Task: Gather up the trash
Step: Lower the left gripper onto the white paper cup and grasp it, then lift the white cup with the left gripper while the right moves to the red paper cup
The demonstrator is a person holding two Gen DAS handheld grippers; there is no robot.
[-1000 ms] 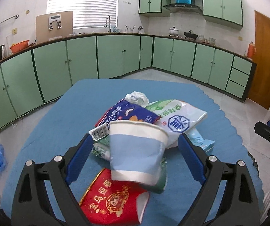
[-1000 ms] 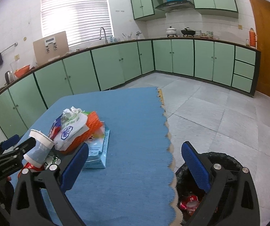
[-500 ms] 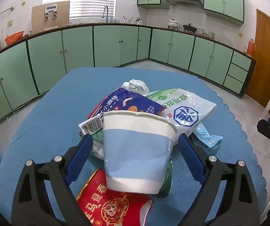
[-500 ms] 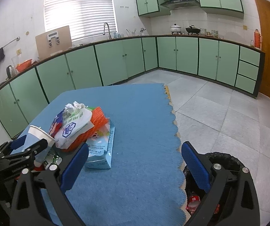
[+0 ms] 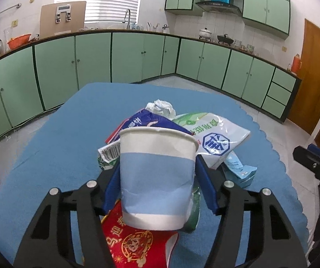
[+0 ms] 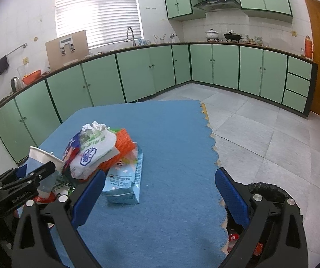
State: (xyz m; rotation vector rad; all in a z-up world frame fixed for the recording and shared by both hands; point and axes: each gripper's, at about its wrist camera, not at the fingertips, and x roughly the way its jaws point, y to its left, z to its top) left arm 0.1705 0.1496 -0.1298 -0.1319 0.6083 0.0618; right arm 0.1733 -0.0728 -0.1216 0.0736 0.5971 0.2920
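The left hand-held gripper [image 5: 157, 185] has just been closing its jaws, and its blue pads now press both sides of the white-and-blue paper cup [image 5: 157, 178], which stands nearly upright, mouth up, between them. The cup sits at the near edge of a heap of trash on the blue-covered counter [image 5: 70, 134]. Under and in front of it lies a red printed wrapper [image 5: 133, 241]. Just behind it are a dark blue snack bag [image 5: 146, 120], a white bag with a blue hexagon mark [image 5: 218, 138] and, farthest back, a crumpled tissue [image 5: 161, 108]. A pale blue carton [image 6: 126, 183] lies flat at the right side of the heap, with an orange ribbed piece [image 6: 124, 145] above it.

The right hand-held gripper [image 6: 160, 192] hovers over bare blue cloth right of the heap, jaws wide apart and holding nothing. Below the counter's scalloped right edge stands a black bin [image 6: 269, 189] with red scraps inside.
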